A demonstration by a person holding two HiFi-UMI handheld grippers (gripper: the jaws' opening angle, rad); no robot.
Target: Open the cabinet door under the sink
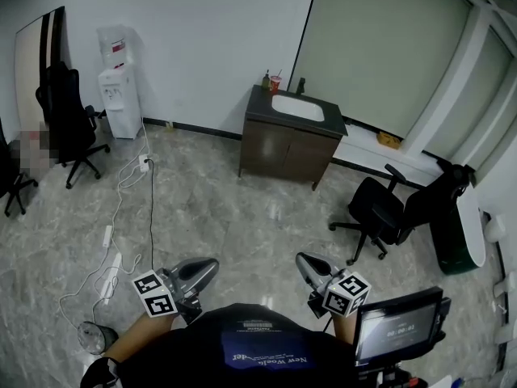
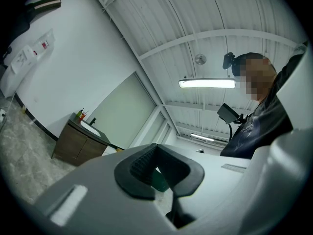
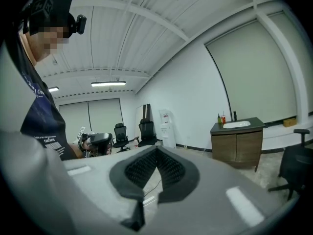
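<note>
We stand well apart from the sink cabinet (image 1: pixel 287 153), which sits across the marble-patterned floor (image 1: pixel 242 225) against the white wall. Both of its brown doors (image 1: pixel 268 151) lie flush and closed. A white sink basin (image 1: pixel 297 107) is set in its dark countertop, with a black faucet (image 1: pixel 300 86) behind it. At the back left corner of the counter, a small bottle (image 1: pixel 266 80) stands just beside a red cup (image 1: pixel 275 82) that holds something thin and upright. Our left gripper (image 1: pixel 212 263) is clenched, pads meeting at the tips with nothing between them. Our right gripper (image 1: pixel 300 259) is clenched too, and empty. A water dispenser (image 1: pixel 119 103) carries its jug (image 1: pixel 115 48) at the left wall.
</note>
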